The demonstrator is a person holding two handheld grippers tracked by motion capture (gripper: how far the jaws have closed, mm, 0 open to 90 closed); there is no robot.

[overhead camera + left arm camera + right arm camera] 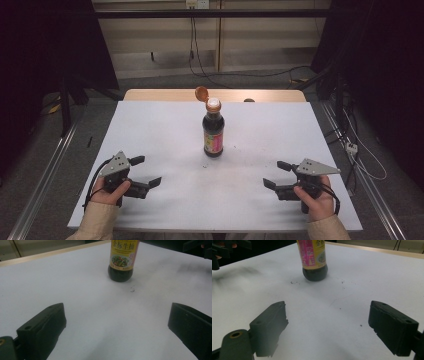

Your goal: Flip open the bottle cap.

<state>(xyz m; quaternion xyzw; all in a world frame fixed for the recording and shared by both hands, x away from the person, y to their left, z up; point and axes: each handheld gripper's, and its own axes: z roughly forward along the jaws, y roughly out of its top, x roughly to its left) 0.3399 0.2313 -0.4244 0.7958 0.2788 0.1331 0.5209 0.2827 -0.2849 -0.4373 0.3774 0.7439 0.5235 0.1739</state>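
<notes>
Both grippers idle and parted; sauce bottle stands between and beyond them.

We find the left gripper [146,171] held in a hand [111,191] low over the white table [165,130], its jaws spread wide with nothing between them; the left gripper view confirms bare table surface in the gap. The right gripper [274,173] is likewise spread and unloaded, gripped by the other hand [314,199]. We note the dark sauce bottle [213,131] upright ahead of both tools, well apart from each and roughly midway between them. Its orange flip cap [201,93] is hinged back, exposing the white spout. From the left gripper the bottle sits ahead and right of centre; from the right gripper, ahead and left. Small dark specks [294,282] lie beside the bottle's base.
</notes>
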